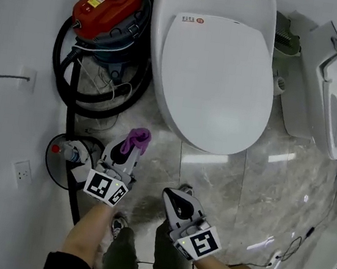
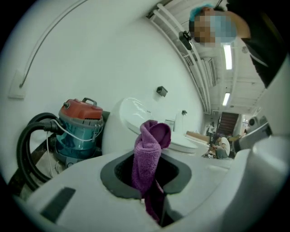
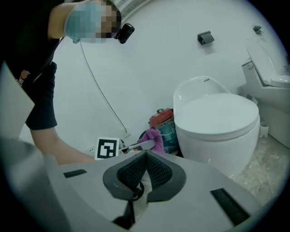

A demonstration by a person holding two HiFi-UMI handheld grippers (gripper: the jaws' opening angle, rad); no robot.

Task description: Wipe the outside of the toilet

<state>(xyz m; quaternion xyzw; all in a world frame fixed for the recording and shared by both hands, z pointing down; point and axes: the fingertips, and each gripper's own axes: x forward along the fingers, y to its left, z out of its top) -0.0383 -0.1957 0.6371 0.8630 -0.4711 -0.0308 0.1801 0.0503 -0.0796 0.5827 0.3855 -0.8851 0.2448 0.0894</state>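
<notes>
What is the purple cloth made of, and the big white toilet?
The purple cloth looks like soft microfibre or terry: fuzzy, matte, folding limply in the left gripper. The toilet looks like glazed ceramic, its lid maybe plastic: hard, smooth, white, with a shine. I can't be sure from looks.

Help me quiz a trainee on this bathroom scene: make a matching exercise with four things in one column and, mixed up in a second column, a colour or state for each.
Things
1. cloth
2. vacuum cleaner
3. toilet lid
4. right tool

Colours or states
A. shut, nothing in it
B. red on top
C. clamped in the left tool
D. down, closed

Pairs: 1-C, 2-B, 3-D, 4-A
</notes>
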